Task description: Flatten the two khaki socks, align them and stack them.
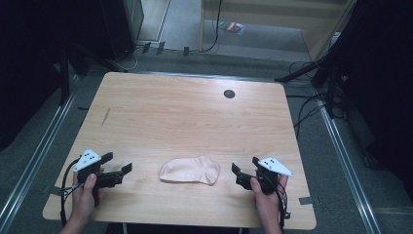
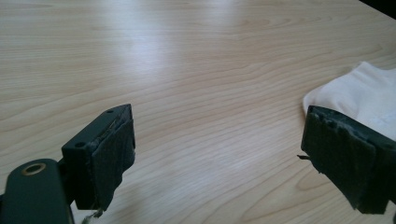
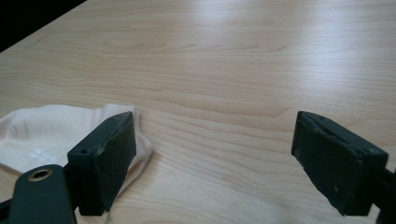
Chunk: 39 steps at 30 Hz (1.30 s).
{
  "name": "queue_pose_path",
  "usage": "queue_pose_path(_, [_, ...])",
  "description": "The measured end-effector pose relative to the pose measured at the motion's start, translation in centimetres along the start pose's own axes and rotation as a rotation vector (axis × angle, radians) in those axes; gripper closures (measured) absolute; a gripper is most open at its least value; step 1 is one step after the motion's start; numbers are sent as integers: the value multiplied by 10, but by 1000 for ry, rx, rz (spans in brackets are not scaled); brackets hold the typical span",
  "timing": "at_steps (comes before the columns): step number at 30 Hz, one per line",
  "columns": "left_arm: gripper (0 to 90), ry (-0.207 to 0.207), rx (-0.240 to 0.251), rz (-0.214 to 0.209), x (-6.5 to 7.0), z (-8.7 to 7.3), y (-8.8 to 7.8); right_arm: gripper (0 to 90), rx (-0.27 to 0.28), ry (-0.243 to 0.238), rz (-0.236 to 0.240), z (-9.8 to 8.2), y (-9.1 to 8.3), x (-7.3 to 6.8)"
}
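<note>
A pale pink cloth (image 1: 190,170), folded and slightly rumpled, lies flat on the wooden table (image 1: 195,112) near its front edge. To the cloth's left, a hand holds my left gripper (image 1: 118,162) open, a short gap away from it. In the left gripper view the jaws of that gripper (image 2: 219,135) stand wide over bare wood, with the cloth (image 2: 369,93) behind the right jaw. On the cloth's other side my right gripper (image 1: 245,165) is open, close to the cloth's edge. The right gripper view puts this gripper (image 3: 215,135) over bare wood, the cloth (image 3: 46,130) behind its left jaw.
A dark round cable hole (image 1: 229,93) sits in the table's far right part. Metal floor rails (image 1: 341,151) run along both sides of the table. Cables (image 1: 307,109) and dark stand legs lie on the floor beyond the far right corner.
</note>
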<state>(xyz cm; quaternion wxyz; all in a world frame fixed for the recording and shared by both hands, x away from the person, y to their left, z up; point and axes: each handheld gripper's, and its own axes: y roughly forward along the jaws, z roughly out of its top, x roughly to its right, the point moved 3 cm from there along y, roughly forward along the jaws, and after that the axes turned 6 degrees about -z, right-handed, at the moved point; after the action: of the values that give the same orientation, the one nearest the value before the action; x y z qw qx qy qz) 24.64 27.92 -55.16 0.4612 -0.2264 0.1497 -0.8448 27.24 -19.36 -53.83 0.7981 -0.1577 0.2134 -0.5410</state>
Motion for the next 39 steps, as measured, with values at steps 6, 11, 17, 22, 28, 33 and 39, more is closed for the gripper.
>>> queue_pose_path(6, [107,-12,0,49,-19,-6,-16,141,-1,7,-41,-5,-10,20])
queue_pose_path(11, [108,-27,3,83,-33,-11,-28,142,4,21,-74,-8,-18,36])
queue_pose_path(17, [108,-35,7,119,-47,-16,-41,144,-6,38,-98,-16,-27,53])
queue_pose_path(22, [108,-35,4,149,-55,-19,-47,144,-9,39,-125,-21,-34,67])
queue_pose_path(28, [108,1,4,186,-60,-20,-53,144,-7,60,-153,-26,-42,84])
queue_pose_path(33, [108,-24,16,182,-66,-22,-57,147,-1,73,-177,-31,-49,100])
queue_pose_path(39, [107,-30,12,183,-66,-25,-50,152,5,111,-172,-35,-56,114])
